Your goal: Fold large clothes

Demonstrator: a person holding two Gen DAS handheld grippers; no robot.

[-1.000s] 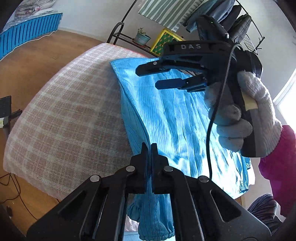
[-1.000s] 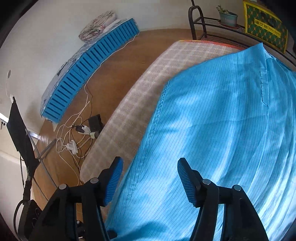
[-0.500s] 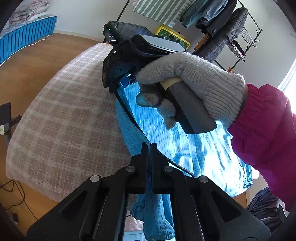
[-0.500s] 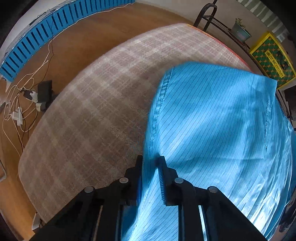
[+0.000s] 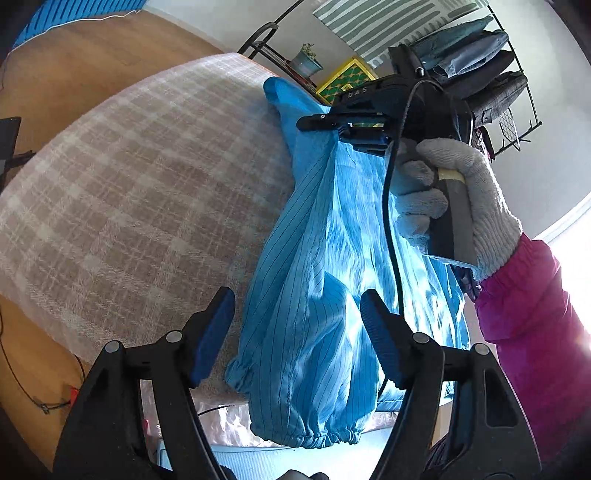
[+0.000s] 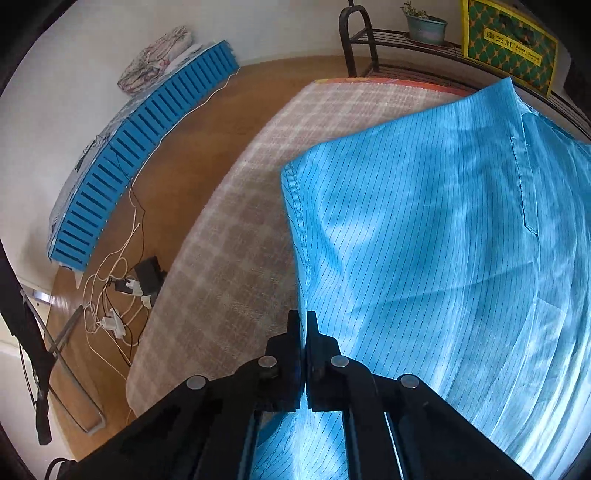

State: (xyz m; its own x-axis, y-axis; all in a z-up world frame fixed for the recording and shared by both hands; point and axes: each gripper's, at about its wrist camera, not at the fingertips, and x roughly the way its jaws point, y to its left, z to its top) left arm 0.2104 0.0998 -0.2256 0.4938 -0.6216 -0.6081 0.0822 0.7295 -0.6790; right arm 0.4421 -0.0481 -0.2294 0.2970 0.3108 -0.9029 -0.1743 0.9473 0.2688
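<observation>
Here, a wooden floor [image 6: 207, 122] is spreading around a checked blanket [image 5: 122, 192] that is covering the work surface, and white walls are closing the room in. A long blue slatted panel [image 6: 122, 162] is leaning along the far wall with a patterned bundle [image 6: 155, 59] on top, and white cables [image 6: 110, 288] are trailing across the floor beside it. A dark metal rack [image 6: 388, 40] is carrying a potted plant [image 6: 424, 26] and a yellow-and-green bag [image 6: 509, 40]; clothes are hanging on a rail [image 5: 476, 62] behind. The blue striped garment [image 5: 332, 258] is lying over the blanket's right part, its gathered cuffs drooping over the near edge. The right gripper [image 6: 306, 325], held by a grey-gloved hand [image 5: 461, 206] in a pink sleeve [image 5: 532, 317], is clenching the garment's hem edge. The left gripper [image 5: 297, 332] is letting its jaws spread, with cloth lying below them, unpinched.
</observation>
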